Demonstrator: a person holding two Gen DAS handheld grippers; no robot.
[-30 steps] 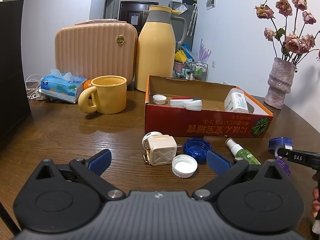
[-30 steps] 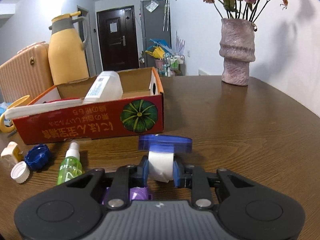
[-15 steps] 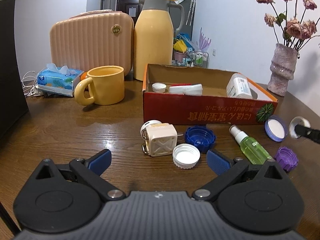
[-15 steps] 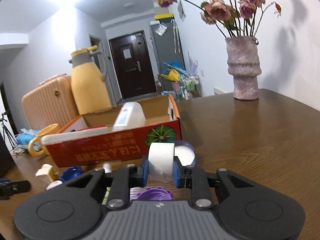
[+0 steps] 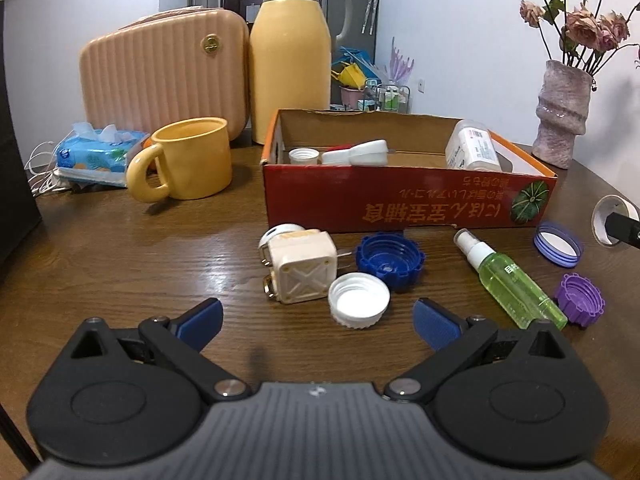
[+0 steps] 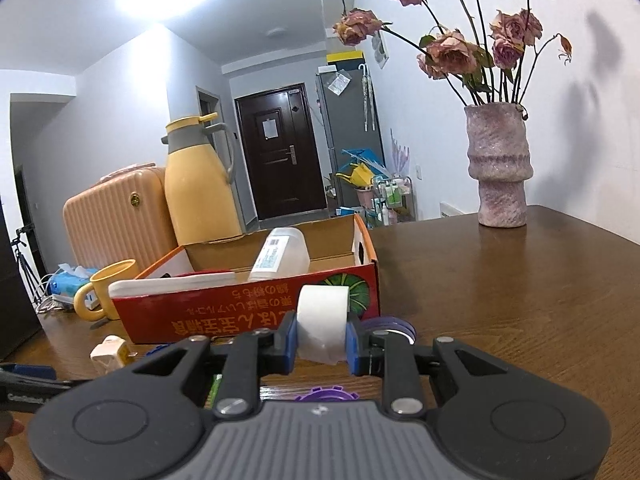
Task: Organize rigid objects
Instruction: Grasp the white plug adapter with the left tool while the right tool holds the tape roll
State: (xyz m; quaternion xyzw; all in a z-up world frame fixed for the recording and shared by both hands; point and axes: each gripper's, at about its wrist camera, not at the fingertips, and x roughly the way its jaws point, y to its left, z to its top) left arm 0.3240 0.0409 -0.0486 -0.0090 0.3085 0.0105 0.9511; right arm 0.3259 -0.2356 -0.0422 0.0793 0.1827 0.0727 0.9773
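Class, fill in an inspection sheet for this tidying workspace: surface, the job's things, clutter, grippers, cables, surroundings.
Surface: brown wooden table, glossy.
Job's things: red cardboard box holding a white bottle, a small white cap and a white case; loose in front of it a cream plug, white lid, blue lid, green spray bottle, purple cap, blue-rimmed lid.
Clutter: yellow mug, tissue pack, yellow flask, pink case, vase of dried roses.
Grippers: left gripper open, empty; right gripper shut on a white roll.
Cables: white cords at the table's left edge.
Surroundings: dark door, white walls.
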